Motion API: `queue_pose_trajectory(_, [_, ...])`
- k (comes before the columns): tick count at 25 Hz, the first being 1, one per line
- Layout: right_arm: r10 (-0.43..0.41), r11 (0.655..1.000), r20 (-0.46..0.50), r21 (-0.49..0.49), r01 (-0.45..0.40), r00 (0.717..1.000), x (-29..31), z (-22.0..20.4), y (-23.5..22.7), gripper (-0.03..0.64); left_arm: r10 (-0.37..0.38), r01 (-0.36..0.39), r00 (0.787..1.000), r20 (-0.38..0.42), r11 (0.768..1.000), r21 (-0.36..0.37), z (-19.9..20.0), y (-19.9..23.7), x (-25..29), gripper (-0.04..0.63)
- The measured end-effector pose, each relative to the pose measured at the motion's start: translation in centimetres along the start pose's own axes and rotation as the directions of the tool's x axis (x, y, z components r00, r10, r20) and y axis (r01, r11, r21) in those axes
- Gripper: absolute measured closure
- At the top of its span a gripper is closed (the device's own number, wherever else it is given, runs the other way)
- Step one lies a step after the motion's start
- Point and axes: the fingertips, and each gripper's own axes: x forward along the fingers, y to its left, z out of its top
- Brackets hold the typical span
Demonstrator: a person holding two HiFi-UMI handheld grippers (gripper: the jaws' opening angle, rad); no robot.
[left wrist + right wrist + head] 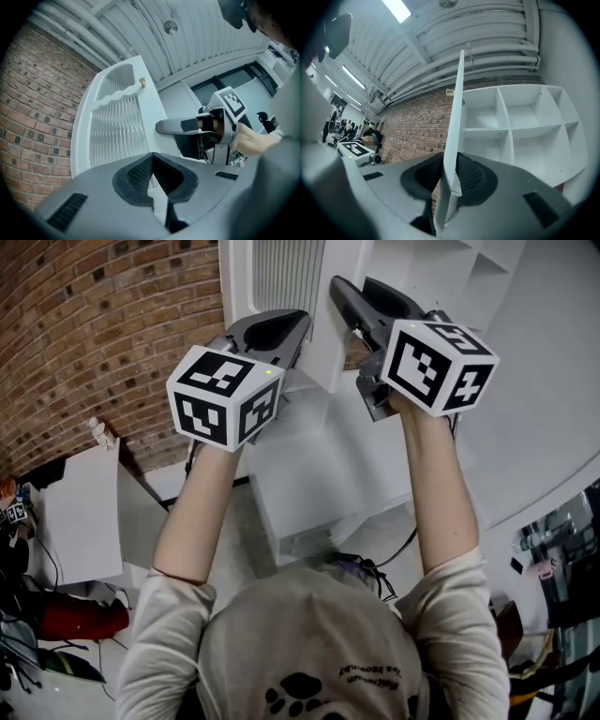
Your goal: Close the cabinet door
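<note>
1. Brick wall (417, 126) is seen behind the white cabinet door (457, 117), which stands swung open, well away from the white cabinet (509, 136), and is viewed edge-on in the right gripper view.
2. A ribbed glass panel (115, 131) is set in the door, and a small pale knob (142, 82) is fixed high up near its free edge.
3. That free edge is gripped by the right tool (449, 172): its jaws are closed onto the thin panel, with a dark pad pressed against each face.
4. The left tool (151, 161) is held near the door's ribbed face. Its jaws are brought together at the tips and nothing is held between them. Contact with the door cannot be told.
5. In the head view both tools are held raised, with a marker cube (225, 395) on each, above the person's forearms (197, 512).
6. The cabinet is divided into open compartments by white shelves and uprights.
7. Pale ceiling pipes (487, 37) and a strip light (398, 9) are seen overhead.
</note>
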Motion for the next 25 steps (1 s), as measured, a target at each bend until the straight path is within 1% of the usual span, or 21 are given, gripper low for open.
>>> queue_pose_trajectory(5, [0.017, 1.000, 0.005, 0.020, -0.017, 1.000, 0.4, -0.5, -3.4, 0.525, 0.028, -0.028, 1.000, -0.002, 1.000, -0.001, -0.6, 1.3, 2.3, 0.588])
queue_pose_trajectory(7, [0.037, 0.999, 0.010, 0.030, -0.038, 0.999, 0.7, -0.9, -4.9, 0.523, 0.037, -0.037, 0.999, 0.001, 0.999, -0.001, -0.9, 1.5, 3.5, 0.588])
queue_pose_trajectory(14, [0.151, 0.985, 0.042, 0.082, -0.154, 0.988, 1.7, -2.0, -9.7, 0.520, 0.074, -0.074, 0.997, 0.003, 0.997, 0.032, -1.3, 1.5, 8.1, 0.588])
queue_pose_trajectory(18, [0.204, 0.973, 0.054, 0.102, -0.209, 0.977, 2.3, -2.4, -12.3, 0.517, 0.071, -0.071, 0.997, -0.006, 0.997, 0.030, -1.8, 1.0, 11.2, 0.588])
queue_pose_trajectory(25, [0.298, 0.944, 0.057, 0.134, -0.303, 0.953, 5.2, -3.0, -15.5, 0.511, 0.127, -0.125, 0.991, -0.036, 0.991, 0.050, -2.1, 2.1, 14.7, 0.588])
